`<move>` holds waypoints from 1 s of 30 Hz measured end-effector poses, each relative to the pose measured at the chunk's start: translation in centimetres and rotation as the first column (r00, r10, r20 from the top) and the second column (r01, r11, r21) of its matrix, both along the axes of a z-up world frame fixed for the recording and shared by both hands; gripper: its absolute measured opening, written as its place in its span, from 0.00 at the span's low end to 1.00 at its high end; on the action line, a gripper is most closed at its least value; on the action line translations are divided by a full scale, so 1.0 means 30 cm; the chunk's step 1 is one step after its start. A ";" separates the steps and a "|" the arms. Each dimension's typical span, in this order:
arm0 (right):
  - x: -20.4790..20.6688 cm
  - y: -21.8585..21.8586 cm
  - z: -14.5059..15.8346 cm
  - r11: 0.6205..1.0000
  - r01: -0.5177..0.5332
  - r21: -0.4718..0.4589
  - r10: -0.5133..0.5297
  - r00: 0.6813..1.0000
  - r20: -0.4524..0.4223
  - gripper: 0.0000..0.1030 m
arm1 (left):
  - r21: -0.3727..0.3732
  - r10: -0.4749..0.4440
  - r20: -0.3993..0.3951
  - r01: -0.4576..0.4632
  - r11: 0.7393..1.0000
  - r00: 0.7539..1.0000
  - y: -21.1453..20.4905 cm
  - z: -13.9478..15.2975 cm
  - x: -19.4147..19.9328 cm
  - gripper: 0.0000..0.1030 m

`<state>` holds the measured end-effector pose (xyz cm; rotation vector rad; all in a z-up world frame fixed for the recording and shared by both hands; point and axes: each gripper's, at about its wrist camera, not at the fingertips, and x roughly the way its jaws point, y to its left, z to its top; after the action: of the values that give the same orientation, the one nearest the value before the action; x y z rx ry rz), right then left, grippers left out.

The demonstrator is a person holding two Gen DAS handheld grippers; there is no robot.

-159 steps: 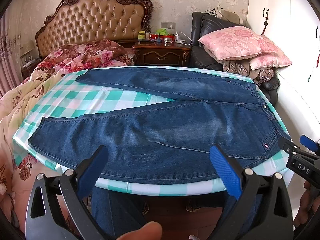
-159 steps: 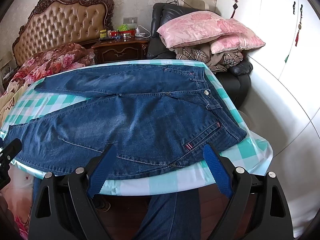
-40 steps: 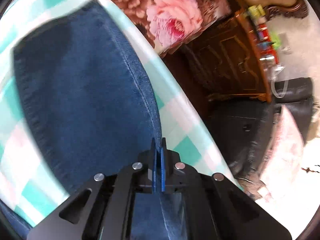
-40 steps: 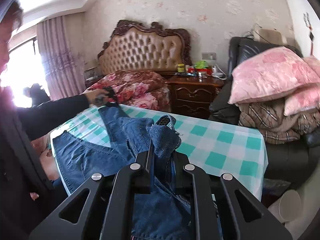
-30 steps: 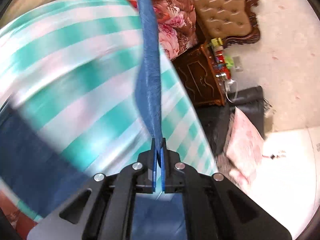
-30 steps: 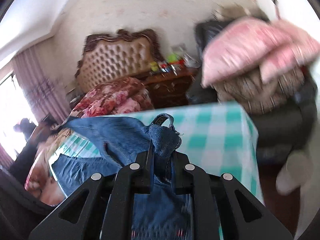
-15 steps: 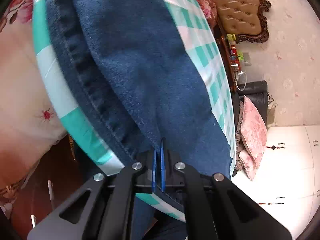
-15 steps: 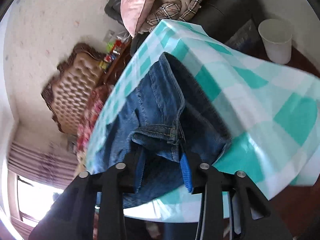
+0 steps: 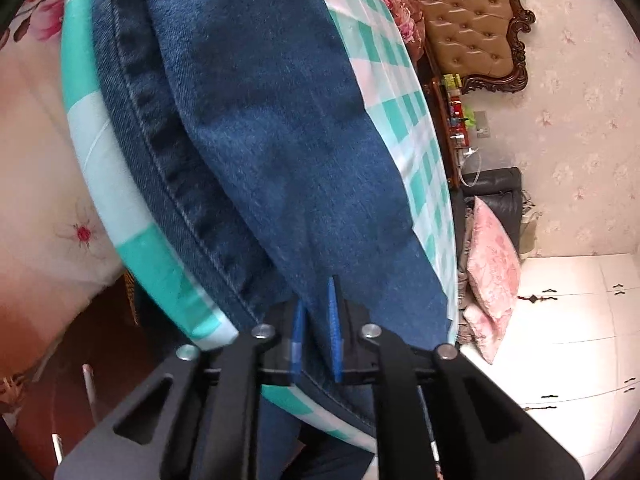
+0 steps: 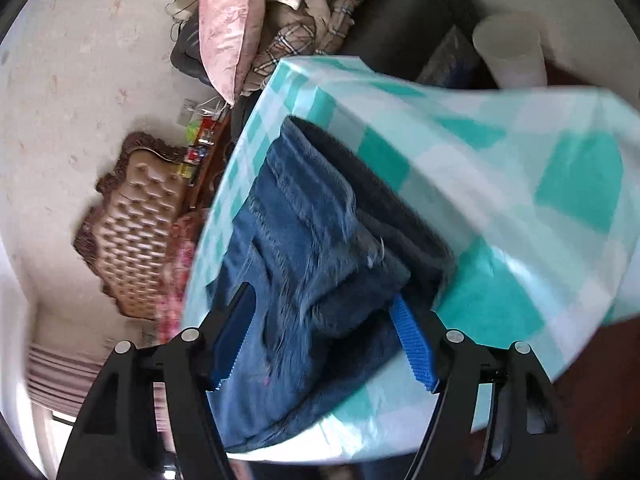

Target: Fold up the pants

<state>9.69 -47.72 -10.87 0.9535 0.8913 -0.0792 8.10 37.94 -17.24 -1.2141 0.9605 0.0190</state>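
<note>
- The pants (image 9: pixel 260 140) are lying doubled lengthwise, one leg on top of the other, on a table (image 9: pixel 404 92) covered in a green-and-white checked cloth. They are sitting close to its near edge.
- The left gripper (image 9: pixel 315 312) is clenching the top layer of denim at the leg end. Its blue pads (image 9: pixel 334 332) are standing only a sliver apart, with the cloth running between them.
- From that gripper the pants are stretching straight ahead and away, their long axis following the table's edge.
- The right gripper (image 10: pixel 322 300) is working at the opposite, waist end of the pants (image 10: pixel 304 264).
- Its jaws are closing, yet the pads (image 10: pixel 414 352) are standing wide on either side of the bunched waistband. The denim is lying between them and neither pad is pressing on it, so that hand is grasping nothing.
- Judging by this, the lengthwise fold is laid down and the crosswise fold is coming next.
- That fold depends on the long axis running from one gripper to the other, so one end has to travel along it onto the other end.
- The left hand is the one gripping cloth, so it looks better placed to carry its end over.
- The picture from the right hand is blurring, so I cannot tell how neatly the waist layers are lining up.
</note>
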 end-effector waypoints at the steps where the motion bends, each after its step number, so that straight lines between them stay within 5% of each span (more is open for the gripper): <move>1: 0.018 0.017 0.040 0.997 -0.022 -0.068 0.020 1.000 -0.020 0.12 | 0.003 0.008 -0.007 -0.008 1.000 1.000 0.001 0.010 0.000 0.02; 5: 0.002 0.070 0.157 0.966 -0.068 -0.249 0.071 0.997 0.005 0.11 | 0.072 0.014 0.037 -0.017 0.997 0.999 -0.024 0.107 -0.043 0.02; 7: 0.014 0.063 0.084 0.959 -0.087 -0.271 0.064 0.994 -0.092 0.11 | 0.081 0.006 0.003 -0.006 0.997 1.000 -0.024 0.061 -0.043 0.02; 9: 0.017 0.070 0.024 0.954 -0.106 -0.279 0.066 0.987 -0.149 0.11 | 0.014 0.027 -0.044 -0.027 1.000 0.999 -0.006 -0.017 -0.051 0.02; 13: -0.018 0.082 0.105 0.951 -0.088 -0.297 0.065 0.994 -0.085 0.10 | 0.035 0.033 0.012 -0.034 0.999 0.999 -0.010 0.035 -0.071 0.02; 19: 0.028 0.114 0.027 0.892 -0.151 -0.425 0.079 0.980 -0.181 0.08 | 0.031 0.039 -0.013 -0.038 0.999 0.999 -0.011 -0.022 -0.065 0.06; 28: 0.039 0.140 0.024 0.858 -0.158 -0.488 0.059 0.976 -0.212 0.07 | -0.027 0.225 0.081 -0.224 0.974 0.971 0.265 -0.047 -0.112 0.18; 29: 0.037 0.142 0.024 0.857 -0.158 -0.491 0.057 0.975 -0.214 0.07 | -0.023 0.232 0.075 -0.230 0.973 0.970 0.287 -0.047 -0.104 0.17; 30: 0.042 0.147 0.025 0.855 -0.158 -0.494 0.055 0.975 -0.217 0.07 | -0.009 0.227 0.075 -0.227 0.974 0.971 0.305 -0.029 -0.088 0.05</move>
<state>10.94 -43.32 -10.12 0.3998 1.0362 -0.3045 5.46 47.08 -18.12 -1.3113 0.7520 0.1533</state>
